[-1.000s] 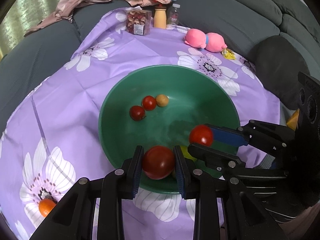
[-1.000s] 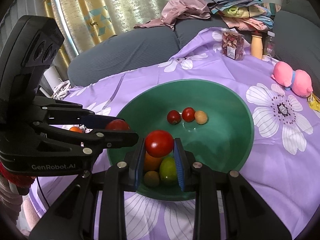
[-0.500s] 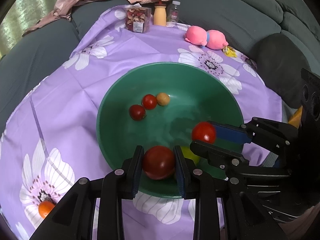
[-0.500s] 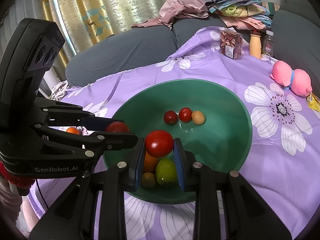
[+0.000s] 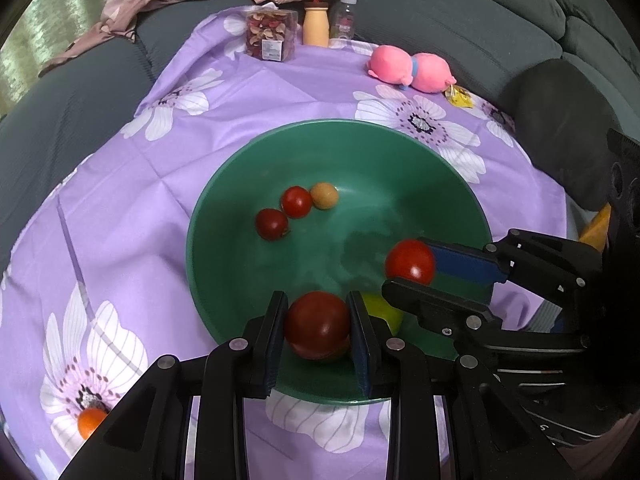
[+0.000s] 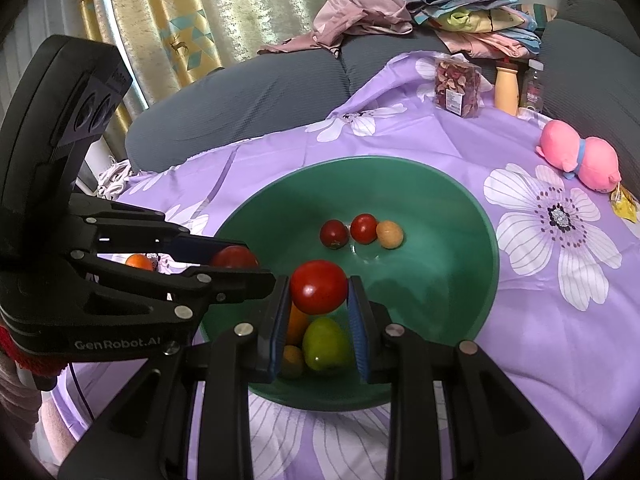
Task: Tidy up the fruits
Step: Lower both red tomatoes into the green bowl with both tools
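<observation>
Right wrist: tomato (image 6: 318, 287) clamped above bowl's (image 6: 452, 196) roomy middle.

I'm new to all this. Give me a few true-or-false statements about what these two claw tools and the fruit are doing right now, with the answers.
1. Each gripper holds a red tomato. True: the left gripper grips a dark tomato, the right gripper a brighter tomato.
2. The green bowl is empty. False: several small fruits lie in it.
3. An orange lies on the purple cloth outside the bowl. True.
4. The pink plush toy sits in the bowl. False: it lies on the cloth beyond it.
</observation>
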`<state>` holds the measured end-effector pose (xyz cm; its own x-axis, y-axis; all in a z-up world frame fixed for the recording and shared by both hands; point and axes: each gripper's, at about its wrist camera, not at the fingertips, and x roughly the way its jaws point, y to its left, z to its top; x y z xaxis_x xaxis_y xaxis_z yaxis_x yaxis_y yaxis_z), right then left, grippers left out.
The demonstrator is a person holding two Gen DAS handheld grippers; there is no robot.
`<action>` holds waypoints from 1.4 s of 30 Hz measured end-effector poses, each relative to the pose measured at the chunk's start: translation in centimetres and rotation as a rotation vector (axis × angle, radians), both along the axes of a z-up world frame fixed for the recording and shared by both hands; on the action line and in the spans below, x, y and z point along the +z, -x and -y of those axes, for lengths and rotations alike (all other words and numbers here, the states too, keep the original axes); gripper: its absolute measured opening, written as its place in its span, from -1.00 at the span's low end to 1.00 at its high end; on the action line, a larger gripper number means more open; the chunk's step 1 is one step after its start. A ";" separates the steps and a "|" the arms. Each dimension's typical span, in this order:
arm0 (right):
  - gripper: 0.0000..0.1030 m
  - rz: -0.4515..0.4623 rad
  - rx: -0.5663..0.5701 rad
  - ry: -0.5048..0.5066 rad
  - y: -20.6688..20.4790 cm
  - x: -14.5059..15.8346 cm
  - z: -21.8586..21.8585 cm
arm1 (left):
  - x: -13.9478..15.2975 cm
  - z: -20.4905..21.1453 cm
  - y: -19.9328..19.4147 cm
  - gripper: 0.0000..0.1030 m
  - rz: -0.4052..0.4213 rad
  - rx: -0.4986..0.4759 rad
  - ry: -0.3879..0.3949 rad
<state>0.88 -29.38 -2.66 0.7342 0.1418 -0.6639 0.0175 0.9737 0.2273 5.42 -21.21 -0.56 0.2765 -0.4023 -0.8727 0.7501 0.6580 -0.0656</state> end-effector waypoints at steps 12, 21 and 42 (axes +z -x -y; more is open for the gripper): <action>-0.44 -0.008 -0.006 0.006 -0.1 -0.2 0.0 | -0.3 0.3 0.0 -0.42 0.005 -0.012 -0.020; -0.44 -0.013 -0.014 0.017 -0.2 -0.3 0.0 | -0.5 0.3 0.0 -0.42 0.009 -0.015 -0.033; -0.44 -0.033 -0.033 0.049 -0.6 -0.5 0.1 | -1.0 1.0 -0.4 -0.42 0.003 -0.025 -0.067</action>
<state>1.48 -29.44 -3.16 0.7152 0.0848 -0.6937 0.0566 0.9823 0.1785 5.78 -22.20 -1.60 0.2695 -0.3494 -0.8974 0.7665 0.6419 -0.0198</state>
